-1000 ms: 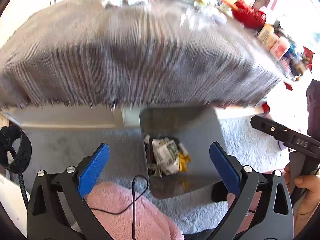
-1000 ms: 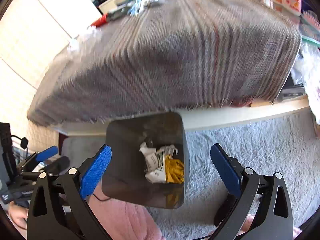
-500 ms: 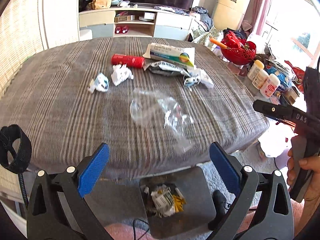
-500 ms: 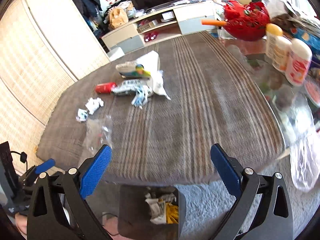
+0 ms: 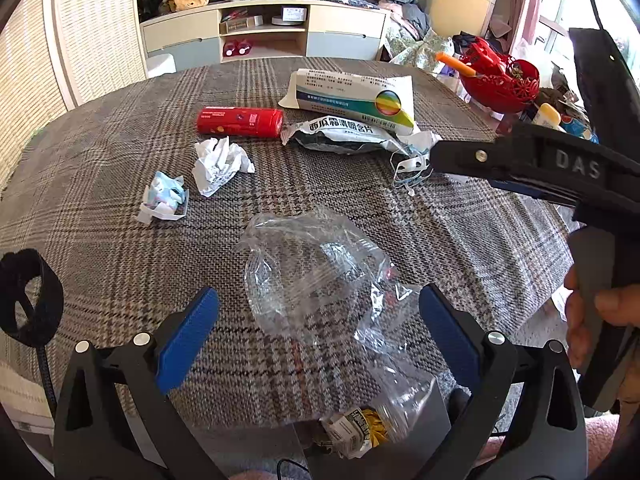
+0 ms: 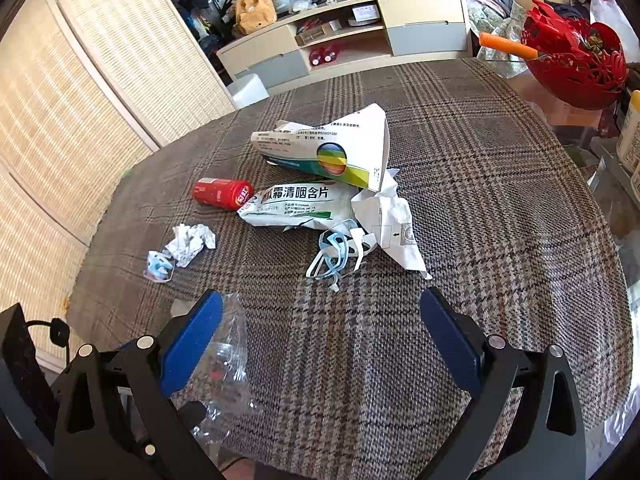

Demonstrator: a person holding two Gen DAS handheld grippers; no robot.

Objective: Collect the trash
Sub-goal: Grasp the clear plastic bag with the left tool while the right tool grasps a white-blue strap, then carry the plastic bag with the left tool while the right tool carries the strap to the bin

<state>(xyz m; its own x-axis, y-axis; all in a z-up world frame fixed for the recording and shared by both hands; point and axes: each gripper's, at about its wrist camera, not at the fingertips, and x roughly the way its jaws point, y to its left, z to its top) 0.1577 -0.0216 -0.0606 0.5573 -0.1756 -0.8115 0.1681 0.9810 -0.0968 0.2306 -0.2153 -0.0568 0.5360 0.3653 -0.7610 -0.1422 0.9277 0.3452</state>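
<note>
Trash bin point(image 5: 440, 404) sits at the bottom centre of the left wrist view, below the table edge, holding crumpled paper and a yellow wrapper point(image 5: 356, 430); the right wrist view does not show it. Left gripper point(image 5: 316, 334) has its jaws wide open with nothing between the pads, and a clear plastic bag point(image 5: 316, 276) lies on the plaid tablecloth point(image 5: 100, 208) just past them. Right gripper point(image 6: 320, 340) is open and empty too. Farther up are a paper ball point(image 5: 220, 164), a red tube point(image 5: 240, 121), a white pouch point(image 6: 296, 204) and a medicine box point(image 6: 328, 148). At upper right, a red basket point(image 6: 576, 68) holds an orange stick point(image 6: 508, 46).
</note>
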